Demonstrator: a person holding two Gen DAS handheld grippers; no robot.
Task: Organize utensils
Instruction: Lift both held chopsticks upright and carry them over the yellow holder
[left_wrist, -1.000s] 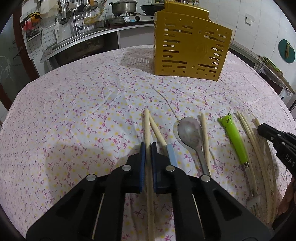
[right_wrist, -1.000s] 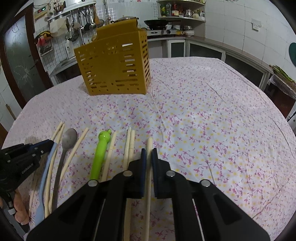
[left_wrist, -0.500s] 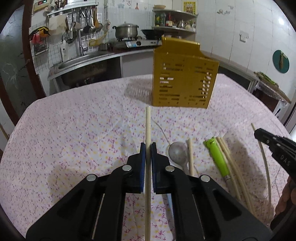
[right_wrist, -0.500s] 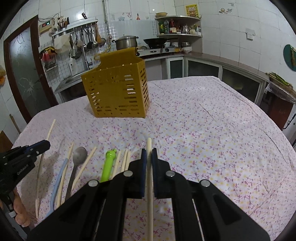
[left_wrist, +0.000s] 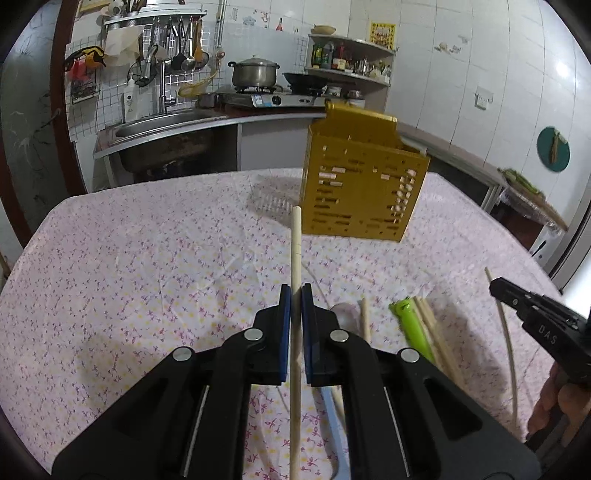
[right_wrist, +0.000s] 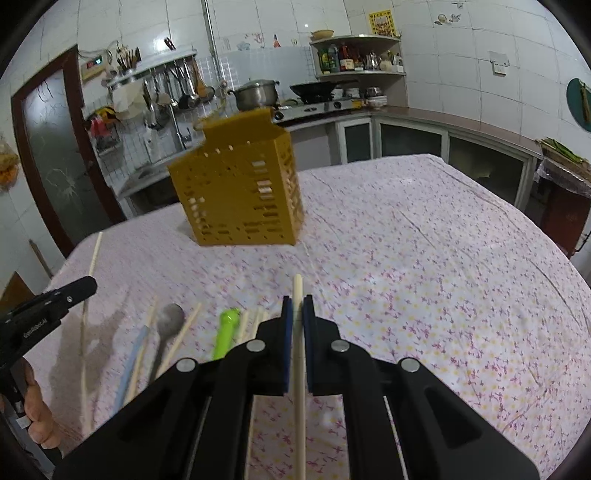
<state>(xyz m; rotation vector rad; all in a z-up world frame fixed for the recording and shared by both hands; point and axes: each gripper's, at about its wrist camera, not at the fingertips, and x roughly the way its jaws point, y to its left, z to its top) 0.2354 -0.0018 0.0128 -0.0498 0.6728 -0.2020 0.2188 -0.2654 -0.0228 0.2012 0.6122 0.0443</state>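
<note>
Here, pale straight chopstick (left_wrist: 295, 243) clamped in left gripper (left_wrist: 295, 295), matching right chopstick (right_wrist: 297, 295) pinched by right gripper (right_wrist: 297, 306)

The left hand-held gripper (left_wrist: 295, 295) covers the rear of its chopstick (left_wrist: 296, 251), which runs off the bottom edge. Its body hides the spoon (left_wrist: 343, 314) handle and the lower end of the green utensil (left_wrist: 412, 325). In the right wrist view the yellow holder (right_wrist: 240, 192) is motion-blurred, its slots smeared. The right hand-held gripper (right_wrist: 297, 306) blocks the loose chopsticks (right_wrist: 255, 321) near the desk's (right_wrist: 443, 258) front edge. The holder's inside cannot be seen.
</note>
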